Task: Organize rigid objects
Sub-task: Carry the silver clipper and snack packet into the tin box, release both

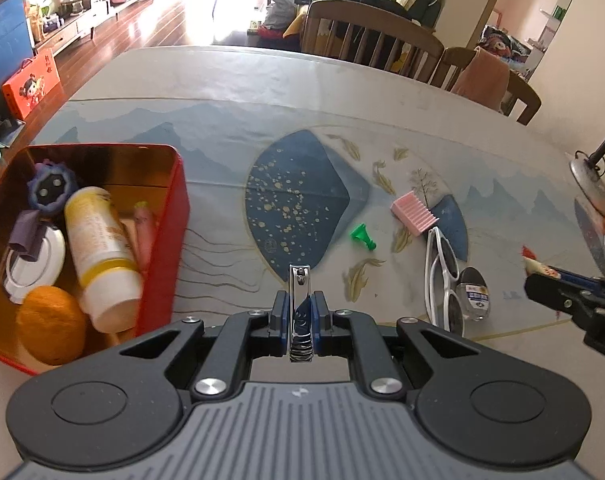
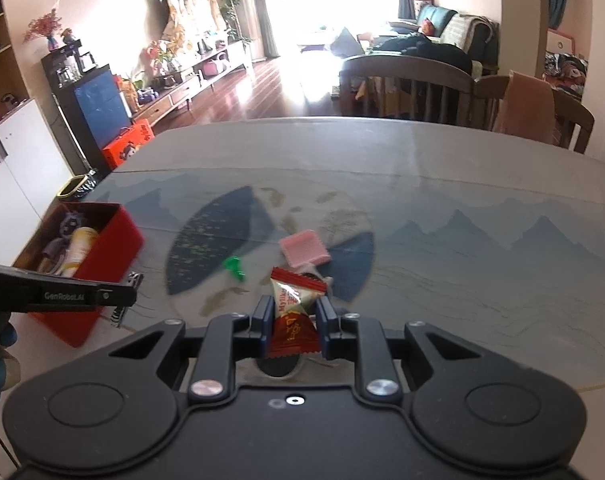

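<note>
Operator: Status of both grippers?

Technician: Left gripper is clamped on a nail clipper, held lengthwise between the jaws, just right of the red tin; probably staged for transfer into it. Right gripper pinches a red-and-white candy packet above the table.

Operator: Remaining items?

Technician: Pink block, green piece, white sunglasses and a small clear bottle lie loose on the table.

Operator: Limitations?

Technician: Tin contents overlap. The right wrist view is motion-blurred. The sunglasses' near end is cut off by the gripper body.
</note>
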### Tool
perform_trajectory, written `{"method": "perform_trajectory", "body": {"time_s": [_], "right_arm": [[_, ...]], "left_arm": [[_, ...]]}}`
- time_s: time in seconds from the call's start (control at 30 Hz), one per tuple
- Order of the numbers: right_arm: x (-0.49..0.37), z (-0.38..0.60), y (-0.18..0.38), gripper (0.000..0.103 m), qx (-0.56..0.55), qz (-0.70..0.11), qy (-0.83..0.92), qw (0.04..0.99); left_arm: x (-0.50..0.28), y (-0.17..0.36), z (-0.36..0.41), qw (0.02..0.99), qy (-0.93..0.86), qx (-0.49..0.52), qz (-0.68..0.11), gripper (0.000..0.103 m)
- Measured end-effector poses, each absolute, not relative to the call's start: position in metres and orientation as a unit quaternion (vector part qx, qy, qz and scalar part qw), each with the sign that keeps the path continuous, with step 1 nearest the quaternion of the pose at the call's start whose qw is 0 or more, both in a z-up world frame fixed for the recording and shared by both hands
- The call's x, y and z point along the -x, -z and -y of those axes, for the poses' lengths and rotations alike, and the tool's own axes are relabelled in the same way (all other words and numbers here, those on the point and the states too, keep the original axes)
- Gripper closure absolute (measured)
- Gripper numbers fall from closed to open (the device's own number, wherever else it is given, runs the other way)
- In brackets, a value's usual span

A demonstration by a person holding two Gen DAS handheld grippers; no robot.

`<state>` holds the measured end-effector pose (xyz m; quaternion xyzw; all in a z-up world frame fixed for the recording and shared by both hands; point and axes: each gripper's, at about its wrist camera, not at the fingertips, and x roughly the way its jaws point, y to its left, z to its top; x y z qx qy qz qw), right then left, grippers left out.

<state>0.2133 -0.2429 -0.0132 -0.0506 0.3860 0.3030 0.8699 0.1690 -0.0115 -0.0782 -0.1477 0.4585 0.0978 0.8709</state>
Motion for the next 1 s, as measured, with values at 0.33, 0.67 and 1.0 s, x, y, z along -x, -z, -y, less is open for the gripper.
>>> {"method": "perform_trajectory", "body": {"time_s": [0.33,0.67,1.0], "right_arm": [[-0.183,0.193,-0.007,0.082,0.058,-0.368,-0.333,0.866],[-0.158,0.126,-0.014,0.082,0.070,-0.360,-0.366,0.855],[-0.139,0.051,-0.012,0.082,0.090,-0.357,-0.390,0.844]], "left_arm": [[-0.141,0.060,-0.028,0.873,-0.104,0.161,-0.448,0.092],[-0.112,0.048,-0.092,0.878,-0.121,0.164,-0.433,0.092],[-0.093,0.048,-0.154,0.877,-0.135,0.161,-0.433,0.092]]}}
